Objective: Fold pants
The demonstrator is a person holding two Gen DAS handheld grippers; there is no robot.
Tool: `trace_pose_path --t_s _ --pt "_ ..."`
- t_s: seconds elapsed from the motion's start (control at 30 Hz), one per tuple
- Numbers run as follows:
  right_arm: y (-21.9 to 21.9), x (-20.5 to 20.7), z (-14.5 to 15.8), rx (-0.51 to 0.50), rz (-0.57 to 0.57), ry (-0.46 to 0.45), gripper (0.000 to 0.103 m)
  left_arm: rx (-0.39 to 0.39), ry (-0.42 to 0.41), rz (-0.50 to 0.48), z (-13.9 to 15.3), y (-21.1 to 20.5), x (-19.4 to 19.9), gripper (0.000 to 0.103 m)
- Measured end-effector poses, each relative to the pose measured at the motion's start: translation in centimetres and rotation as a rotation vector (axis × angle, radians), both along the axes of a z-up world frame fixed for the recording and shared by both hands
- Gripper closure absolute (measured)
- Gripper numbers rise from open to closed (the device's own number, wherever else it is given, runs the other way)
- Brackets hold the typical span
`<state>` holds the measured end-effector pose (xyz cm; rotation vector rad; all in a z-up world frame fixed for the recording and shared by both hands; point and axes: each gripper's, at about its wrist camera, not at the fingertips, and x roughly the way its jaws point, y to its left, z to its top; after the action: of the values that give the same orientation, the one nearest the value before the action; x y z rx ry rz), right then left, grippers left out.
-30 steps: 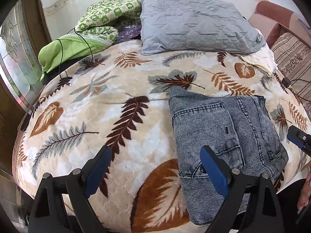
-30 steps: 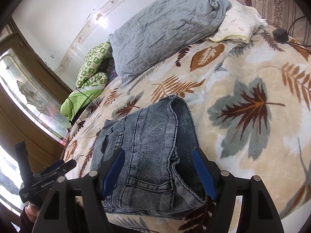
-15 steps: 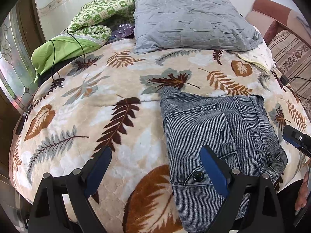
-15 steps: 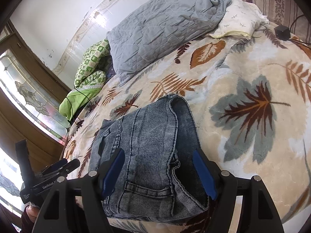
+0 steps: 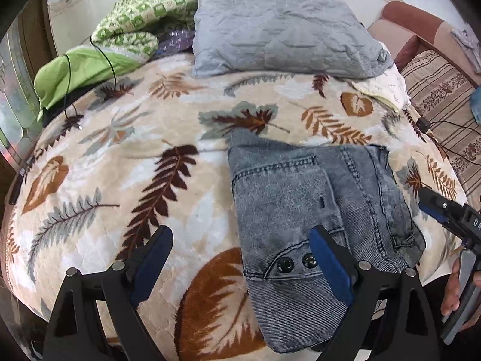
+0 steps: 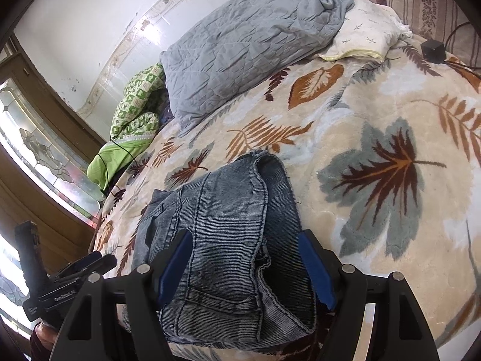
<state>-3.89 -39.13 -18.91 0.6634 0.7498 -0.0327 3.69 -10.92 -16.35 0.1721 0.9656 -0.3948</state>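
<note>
The grey-blue denim pants (image 5: 315,210) lie folded into a compact stack on the leaf-patterned blanket (image 5: 135,180) near the bed's front edge. In the right wrist view the pants (image 6: 228,225) show a folded leg on top and the waistband in front. My left gripper (image 5: 240,258) is open and empty, hovering just before the stack's left front corner. My right gripper (image 6: 245,270) is open and empty, its blue-padded fingers straddling the near end of the stack from above. Each gripper shows at the edge of the other's view.
A grey quilted pillow (image 5: 279,30) and a cream pillow (image 6: 363,36) lie at the head of the bed. A green patterned blanket (image 5: 120,36) with a black cable is bunched at the far left. A black charger (image 6: 433,48) and a striped sofa (image 5: 445,102) are on the right.
Both grippers drew back slightly toward the bed's front edge and stayed open. The pants have not moved.
</note>
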Motion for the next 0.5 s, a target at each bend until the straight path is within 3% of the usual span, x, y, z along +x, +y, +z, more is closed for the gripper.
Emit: trace_pose_path --t_s 0.27,0.5 --pt "-1.5 0.4 -0.8 0.06 -0.039 0.026 0.025 -0.064 0.136 -0.002 -2.1 0.4 1.3 0.011" --pt "-1.4 1.7 -2.5 0.119 -0.011 0.092 0.025 -0.172 0.221 -0.099 -3.0 -0.5 2.0 0.011"
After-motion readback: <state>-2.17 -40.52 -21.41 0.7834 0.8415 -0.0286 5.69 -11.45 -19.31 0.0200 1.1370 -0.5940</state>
